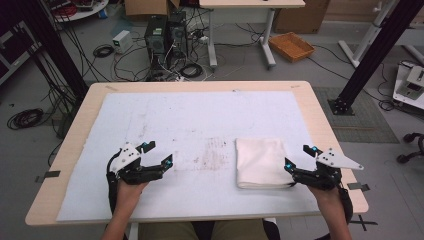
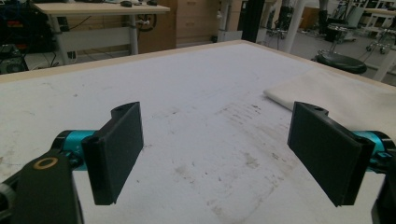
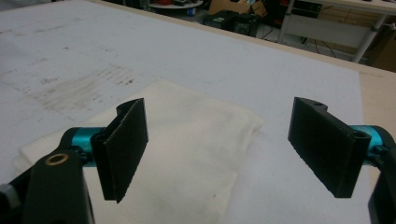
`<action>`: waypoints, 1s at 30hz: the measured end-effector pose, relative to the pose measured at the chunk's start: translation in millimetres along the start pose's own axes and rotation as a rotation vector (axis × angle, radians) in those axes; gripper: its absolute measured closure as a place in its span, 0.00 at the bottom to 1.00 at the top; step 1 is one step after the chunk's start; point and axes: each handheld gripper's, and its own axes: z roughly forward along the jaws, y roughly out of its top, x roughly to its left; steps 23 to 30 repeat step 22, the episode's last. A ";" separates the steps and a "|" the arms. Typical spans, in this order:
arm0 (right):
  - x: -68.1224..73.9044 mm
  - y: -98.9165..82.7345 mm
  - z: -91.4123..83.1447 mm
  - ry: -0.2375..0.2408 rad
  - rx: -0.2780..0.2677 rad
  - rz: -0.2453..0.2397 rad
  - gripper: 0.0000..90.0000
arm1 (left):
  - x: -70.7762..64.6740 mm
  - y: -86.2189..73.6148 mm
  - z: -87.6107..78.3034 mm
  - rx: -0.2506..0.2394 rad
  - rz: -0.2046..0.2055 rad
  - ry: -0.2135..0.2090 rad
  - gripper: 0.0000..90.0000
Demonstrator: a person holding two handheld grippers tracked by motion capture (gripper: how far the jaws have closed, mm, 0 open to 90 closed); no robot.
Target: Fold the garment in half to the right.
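A folded cream cloth [image 1: 260,162] lies on the white mat [image 1: 200,115], right of the middle. It appears again under my right gripper's view as the cloth [image 3: 187,140], and at the far right as the cloth [image 2: 336,91] in the left gripper view. My right gripper [image 1: 300,157] is open, hovering at the cloth's right edge with one jaw over it. My left gripper [image 1: 159,154] is open over bare mat to the left, well apart from the cloth. Both pairs of jaws hold nothing; the left gripper [image 2: 219,154] and right gripper [image 3: 224,149] stand wide.
A dirty smudged patch [image 1: 212,152] marks the mat between the grippers. The wooden table [image 1: 320,115] edge frames the mat. Beyond the table are computer towers [image 1: 165,32], cables, a wicker tray [image 1: 291,46] and black frame posts on the floor.
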 end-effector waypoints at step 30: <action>-0.6 -3.0 0.8 0.001 -0.003 -0.006 0.22 | 2.3 -1.4 0.8 0.006 0.000 0.016 0.20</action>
